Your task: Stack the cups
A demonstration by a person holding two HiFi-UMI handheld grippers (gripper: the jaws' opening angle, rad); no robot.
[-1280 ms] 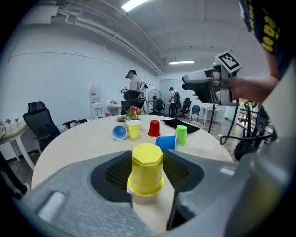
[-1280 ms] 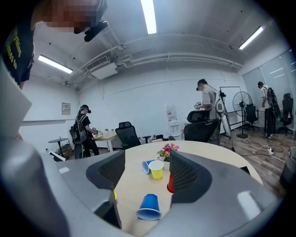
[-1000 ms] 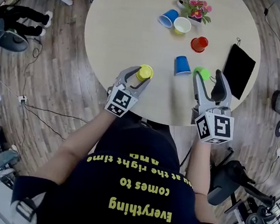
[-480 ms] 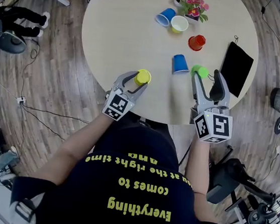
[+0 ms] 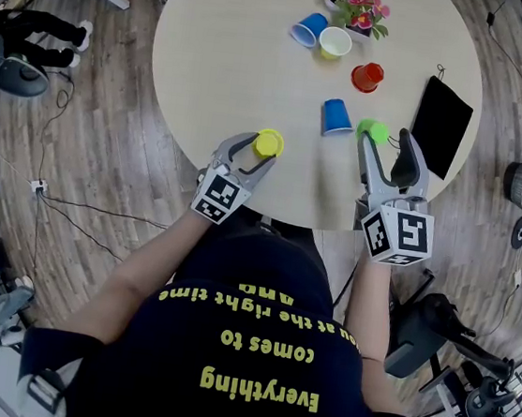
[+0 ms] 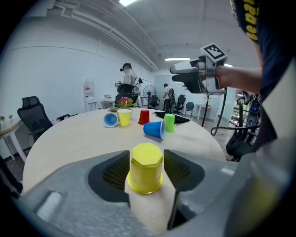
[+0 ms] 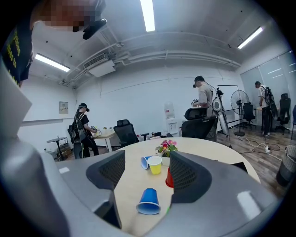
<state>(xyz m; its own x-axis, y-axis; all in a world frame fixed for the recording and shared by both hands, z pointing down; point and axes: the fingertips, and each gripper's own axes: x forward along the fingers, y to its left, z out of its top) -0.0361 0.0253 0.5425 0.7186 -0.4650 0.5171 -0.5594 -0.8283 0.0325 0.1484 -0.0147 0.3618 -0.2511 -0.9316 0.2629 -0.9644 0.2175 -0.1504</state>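
An upside-down yellow cup point(image 6: 145, 167) stands on the round table point(image 5: 231, 67) near its front edge, between the pads of my left gripper point(image 5: 261, 146). Its jaws have just been opening and the pads stand a hair off the cup. My right gripper point(image 5: 386, 138) hovers open and empty at the front right, just behind a green cup point(image 5: 373, 130). A blue cup point(image 5: 336, 117) lies on its side left of the green one. Farther back are a red cup point(image 5: 367, 76), a pale yellow cup point(image 5: 335, 43) and a second blue cup point(image 5: 309, 28).
A pot of flowers point(image 5: 361, 12) stands at the far edge behind the cups. A black tablet point(image 5: 445, 115) lies at the table's right edge beside my right gripper. Office chairs and several people are in the room beyond the table.
Hardly anything differs: the left gripper has shifted very slightly around the yellow cup, which stays on the table. The right gripper has kept still.
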